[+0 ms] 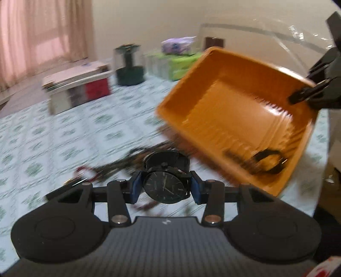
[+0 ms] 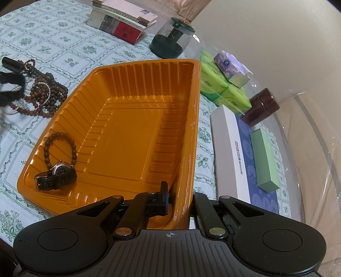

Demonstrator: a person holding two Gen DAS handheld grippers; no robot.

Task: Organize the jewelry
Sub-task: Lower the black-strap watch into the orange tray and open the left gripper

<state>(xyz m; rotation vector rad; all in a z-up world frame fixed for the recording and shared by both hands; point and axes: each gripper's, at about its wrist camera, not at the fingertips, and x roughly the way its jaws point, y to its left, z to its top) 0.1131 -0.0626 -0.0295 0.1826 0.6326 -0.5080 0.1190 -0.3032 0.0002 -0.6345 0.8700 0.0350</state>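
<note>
My left gripper (image 1: 166, 187) is shut on a black watch (image 1: 165, 185), held above the table. My right gripper (image 2: 180, 204) is shut on the near wall of an orange tray (image 2: 191, 119) and holds it tilted; the tray also shows in the left wrist view (image 1: 213, 89). Inside the tray lie a dark bead bracelet (image 2: 48, 144) and a strapped watch (image 2: 56, 175). A pile of brown bead necklaces (image 2: 44, 95) lies on the table left of the tray, blurred in the left wrist view (image 1: 119, 164).
Stacked books (image 2: 121, 20), a dark green glass-domed stand (image 2: 170, 40), green tissue packs (image 2: 221, 85), a brown jar (image 2: 262, 106), a white-blue box (image 2: 234, 153) with a green box (image 2: 264, 157) on it stand on the patterned tablecloth (image 2: 64, 53). A black cylinder (image 2: 11, 64) lies far left.
</note>
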